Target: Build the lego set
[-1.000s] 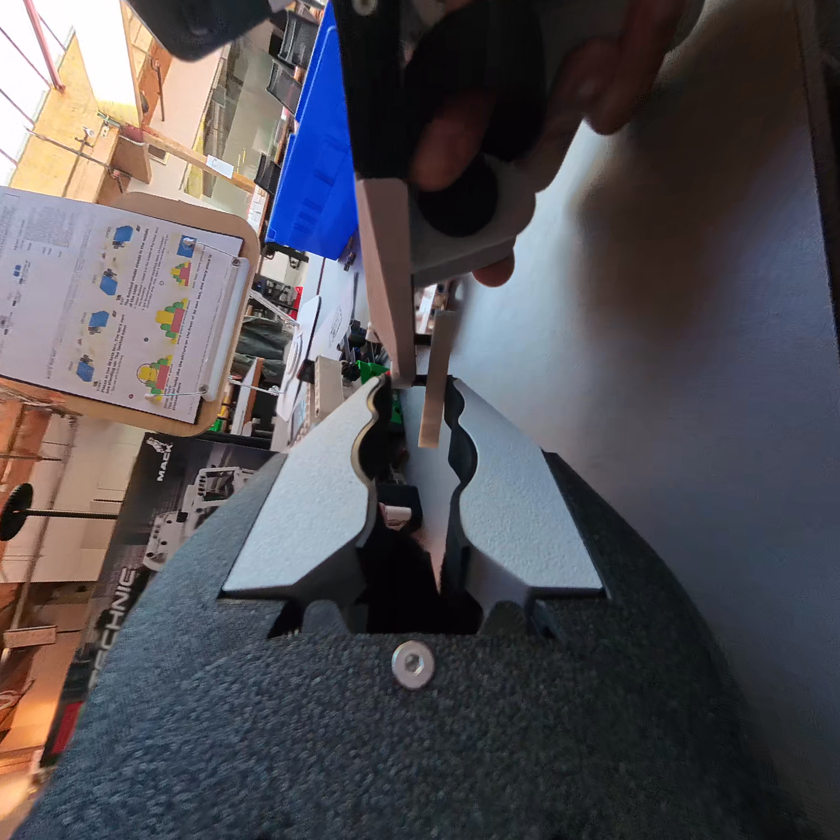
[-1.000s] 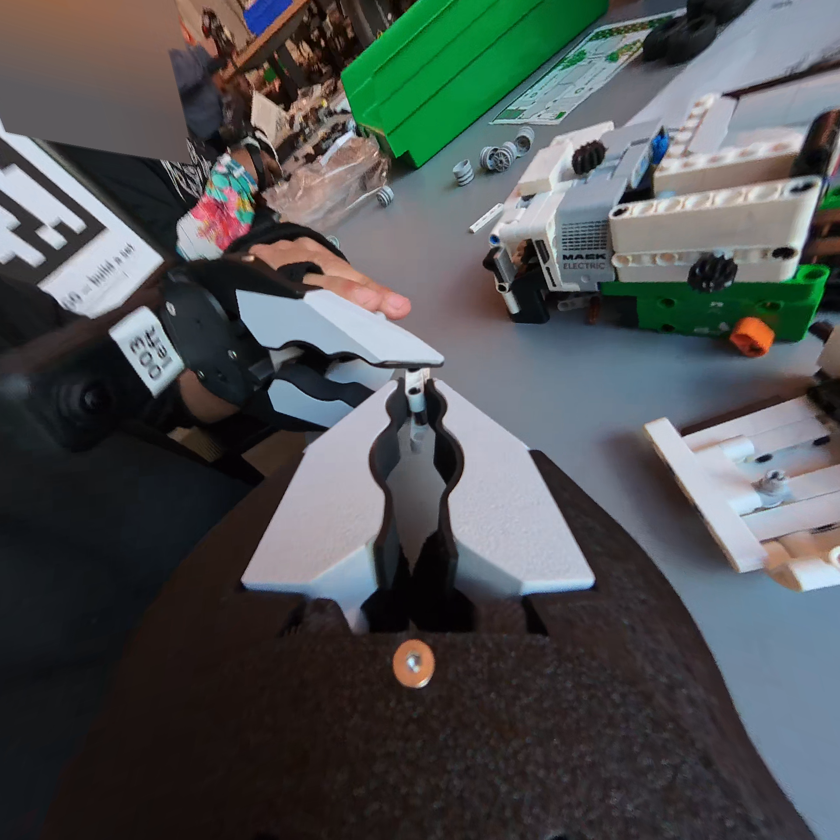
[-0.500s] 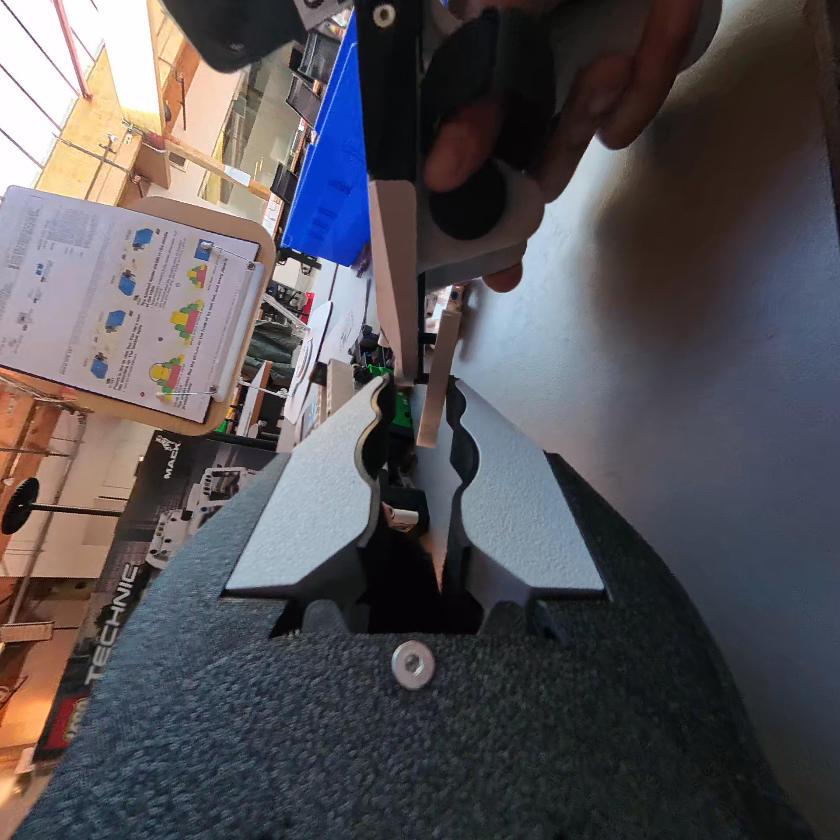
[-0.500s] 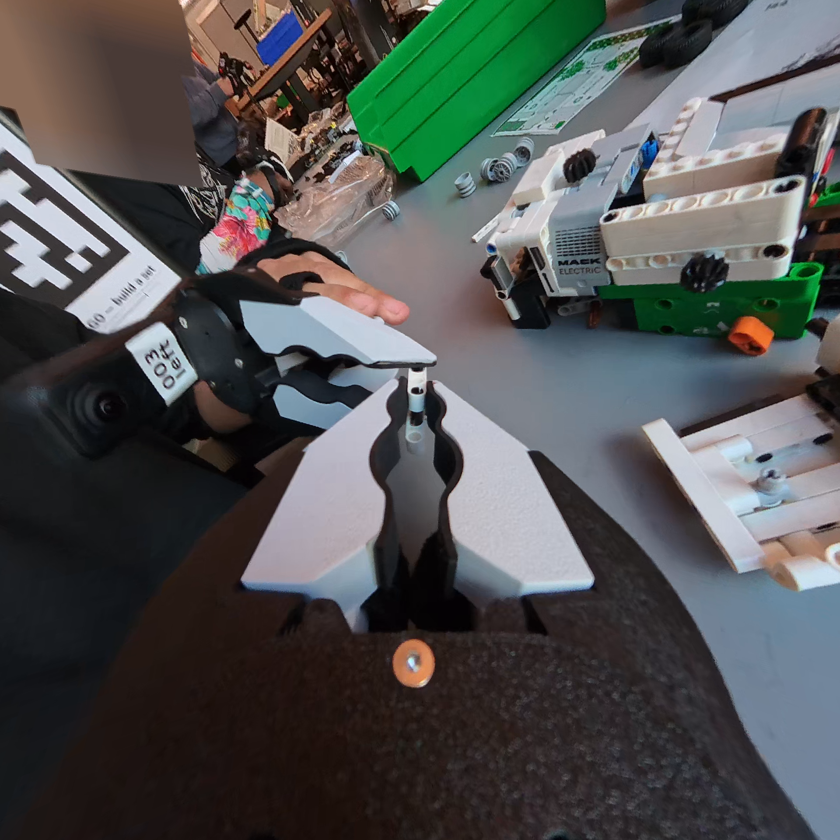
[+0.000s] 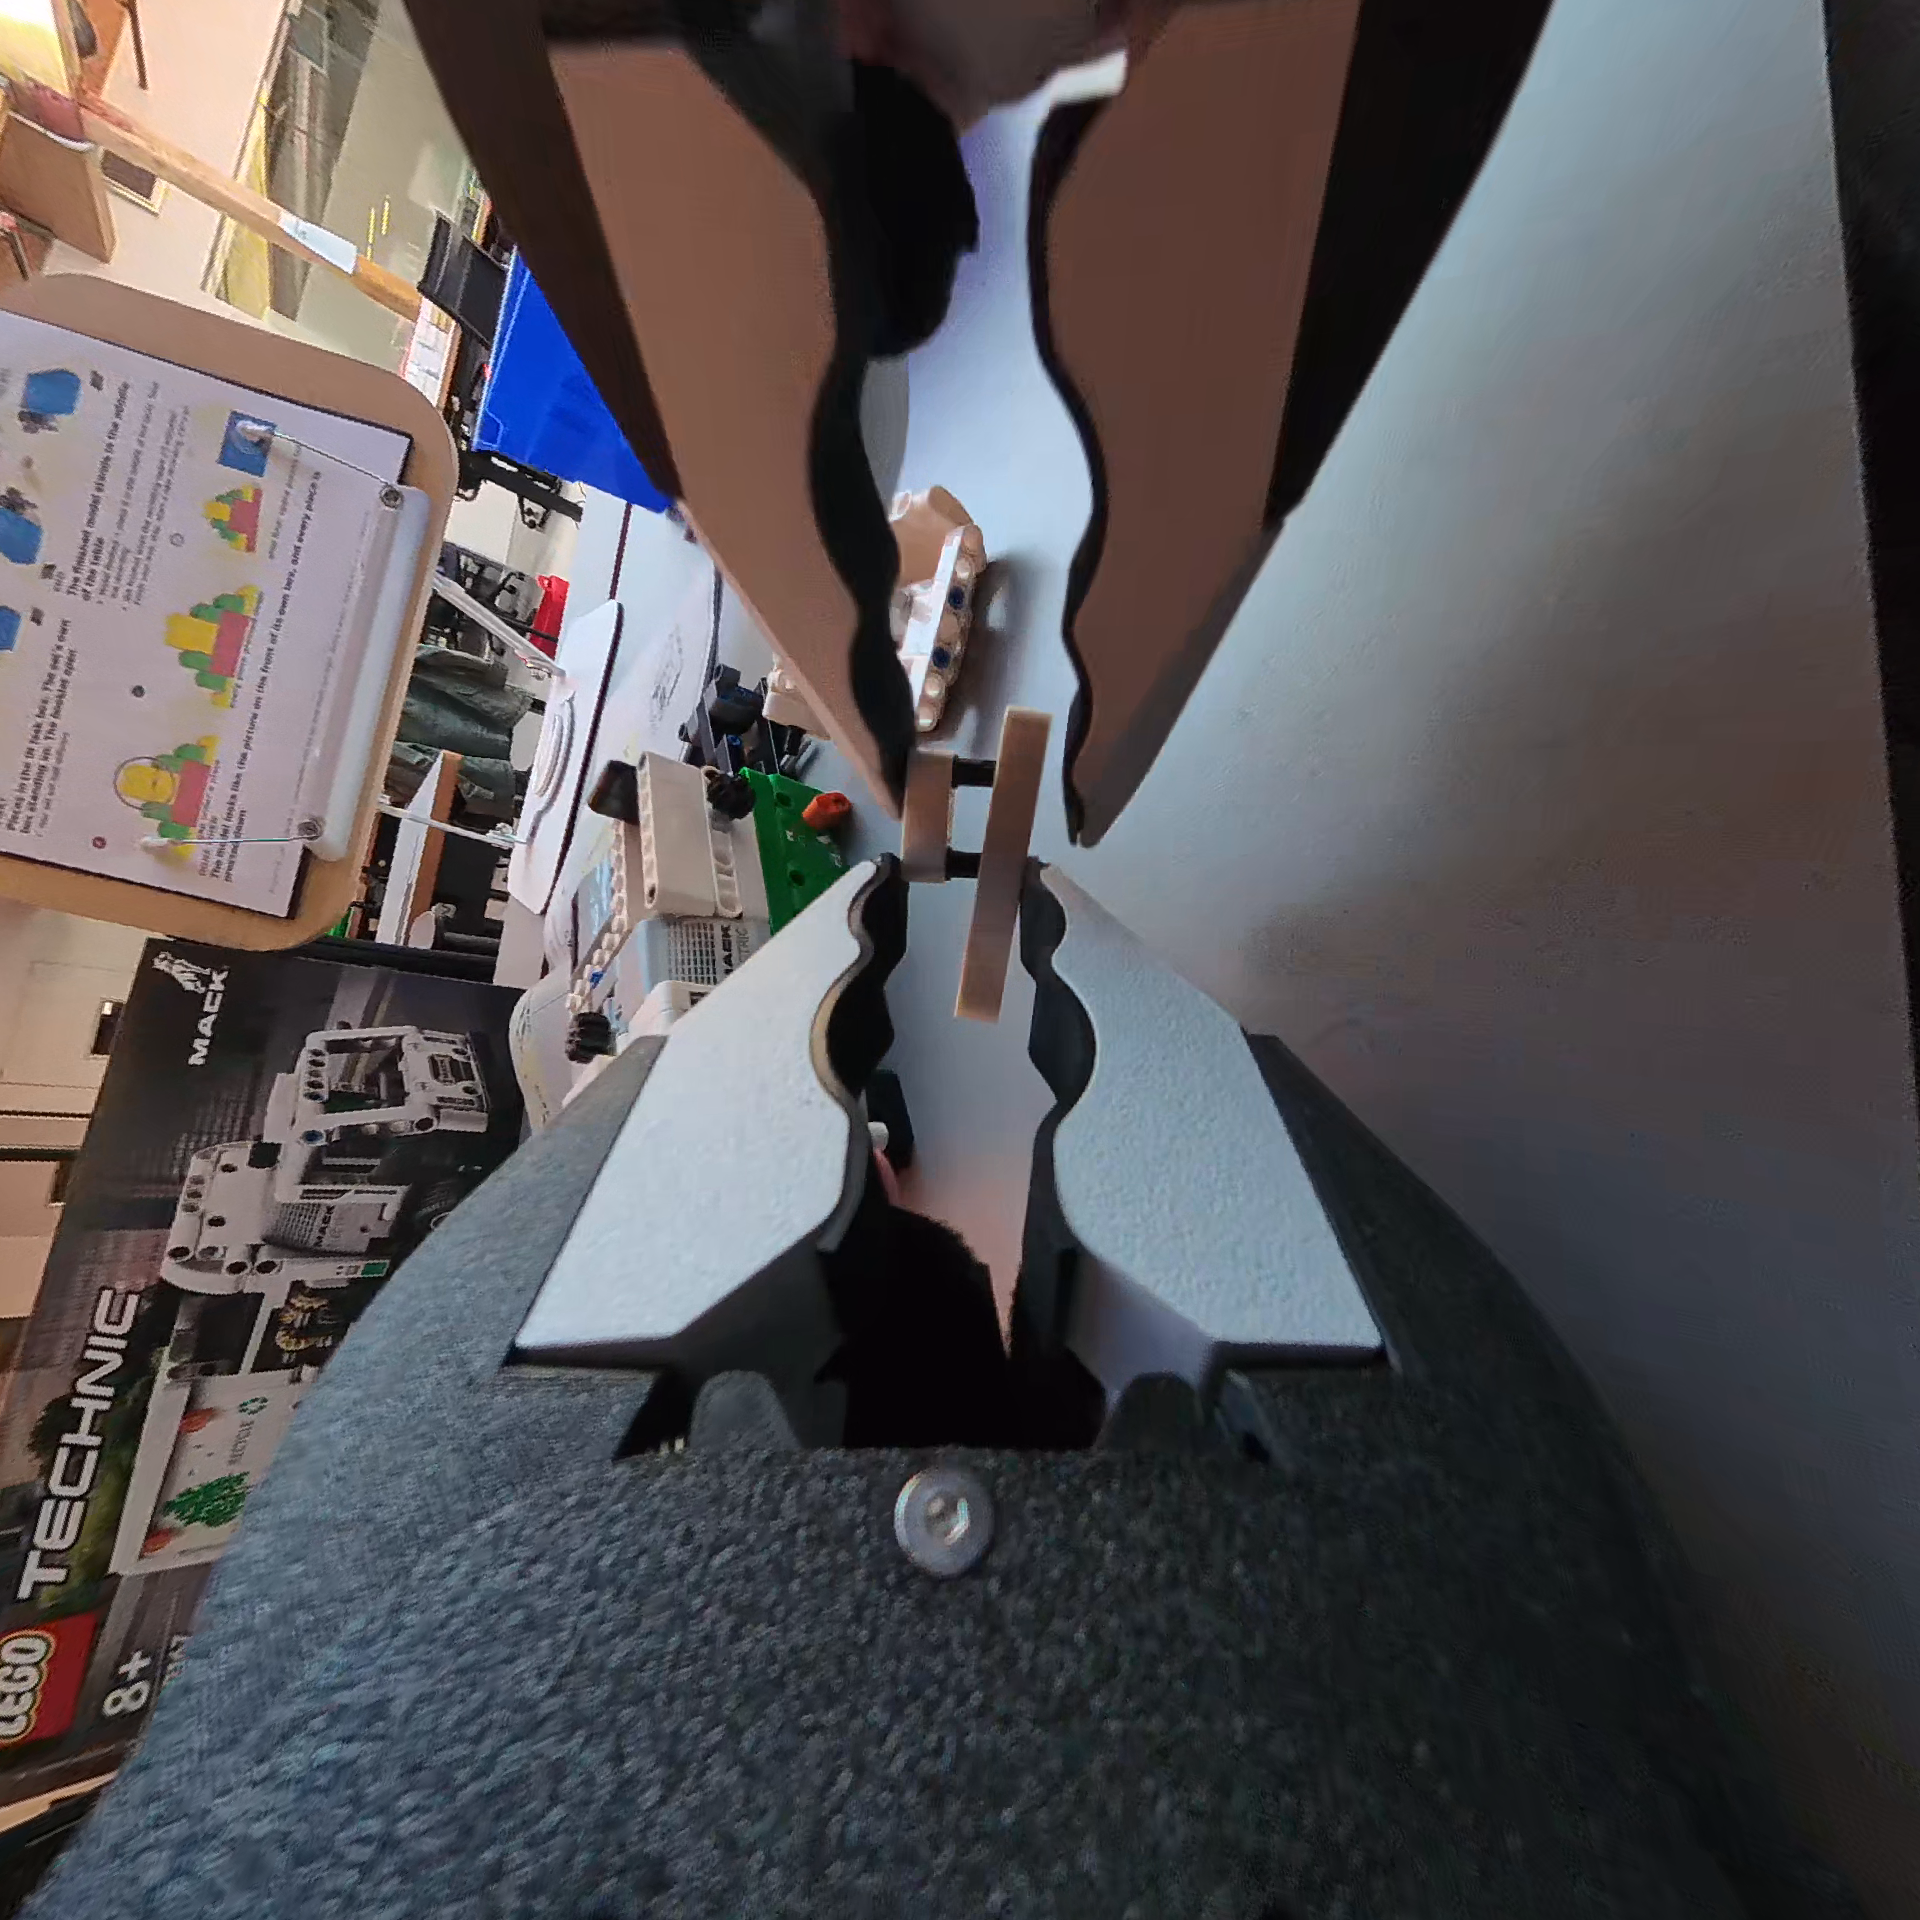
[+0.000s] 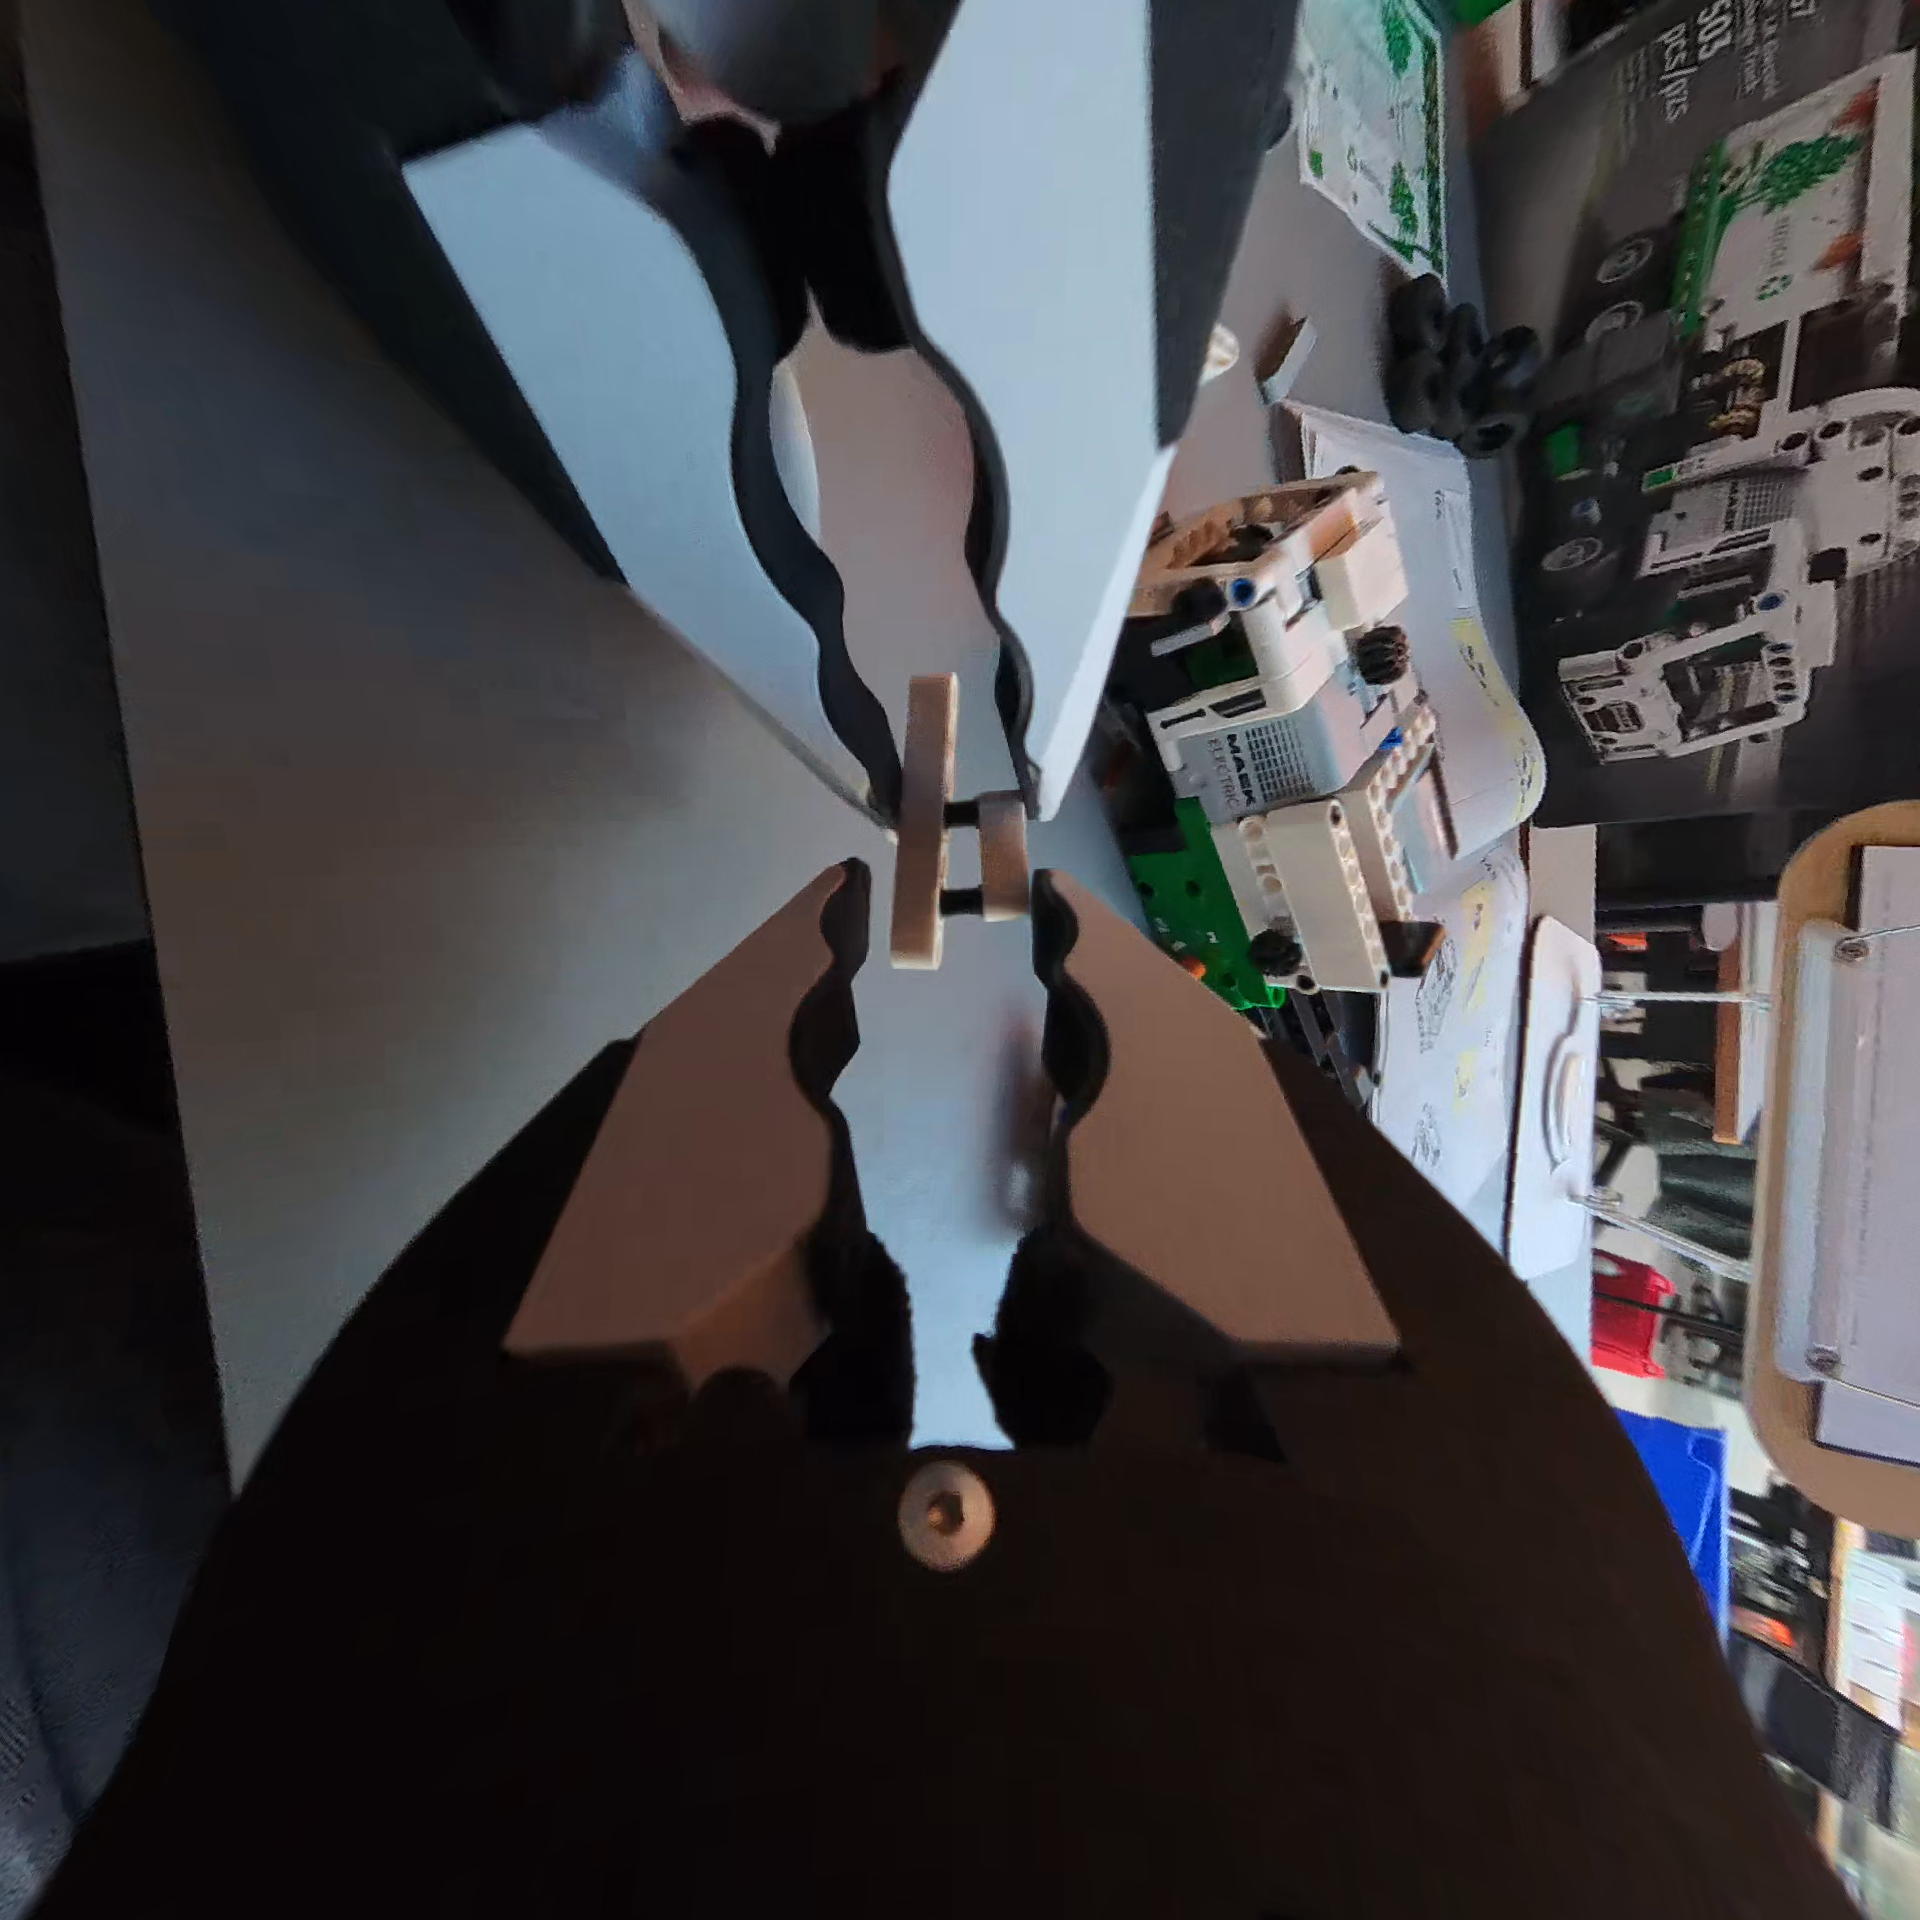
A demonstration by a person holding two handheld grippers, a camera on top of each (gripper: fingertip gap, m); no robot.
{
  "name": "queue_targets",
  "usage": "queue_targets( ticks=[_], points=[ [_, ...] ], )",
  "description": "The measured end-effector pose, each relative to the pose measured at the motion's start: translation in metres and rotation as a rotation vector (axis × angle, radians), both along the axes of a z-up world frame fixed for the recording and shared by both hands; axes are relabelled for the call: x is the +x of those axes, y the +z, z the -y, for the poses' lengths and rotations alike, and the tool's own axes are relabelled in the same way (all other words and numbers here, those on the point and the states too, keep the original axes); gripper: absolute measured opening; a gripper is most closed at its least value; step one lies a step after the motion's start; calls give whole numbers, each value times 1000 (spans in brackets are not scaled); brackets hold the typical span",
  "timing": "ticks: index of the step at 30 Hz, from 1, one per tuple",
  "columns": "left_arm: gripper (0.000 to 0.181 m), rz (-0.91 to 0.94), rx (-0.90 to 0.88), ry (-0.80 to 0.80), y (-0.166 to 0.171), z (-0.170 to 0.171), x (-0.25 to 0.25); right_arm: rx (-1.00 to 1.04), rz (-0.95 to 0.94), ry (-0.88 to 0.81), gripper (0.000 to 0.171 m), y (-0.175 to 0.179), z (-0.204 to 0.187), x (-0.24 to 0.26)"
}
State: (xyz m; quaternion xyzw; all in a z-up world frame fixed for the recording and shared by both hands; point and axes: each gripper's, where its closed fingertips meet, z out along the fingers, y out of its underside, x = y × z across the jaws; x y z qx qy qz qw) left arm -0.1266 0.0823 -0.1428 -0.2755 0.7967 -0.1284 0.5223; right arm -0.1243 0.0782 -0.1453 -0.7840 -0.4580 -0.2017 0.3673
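Left wrist view: left tongs (image 5: 961,873) and right tongs (image 5: 982,821) meet tip to tip above the grey counter (image 5: 1558,935). Between them sit two tan beams (image 5: 992,883) joined by two black pins (image 5: 961,860), not yet pressed flush. Which tongs bear the piece, cannot tell; both look spread around it. Half-built truck (image 6: 1299,748) sits well apart. Next, probably: squeeze beams together along the pins. Earlier, tongs crossed at an angle; now head-on.

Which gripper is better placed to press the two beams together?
Probably the left gripper: its fingers touch both beige beams across the black pins. The right gripper stands open, clear of the long beam.
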Motion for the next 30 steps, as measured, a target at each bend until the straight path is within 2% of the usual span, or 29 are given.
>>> queue_targets(
  ticks=[7,8,9,16,21,26,30],
  points=[
    [20,0,9,43,4,-3,0,64,124,-20,23,4,-6,4],
    [20,4,4,44,5,-2,0,64,129,-27,23,5,-6,4],
    [15,7,-3,43,5,-1,-1,66,125,-30,15,6,-5,4],
    [15,7,42,35,4,2,0,51,114,-31,15,3,-2,5],
    [13,33,6,41,9,-6,-1,110,20,-31,16,14,-5,5],
    [8,39,26,-2,8,-6,-4,92,-174,2,17,16,-1,1],
    [7,34,-118,10,11,-11,-5,78,-375,-39,20,19,0,9]
  ],
)
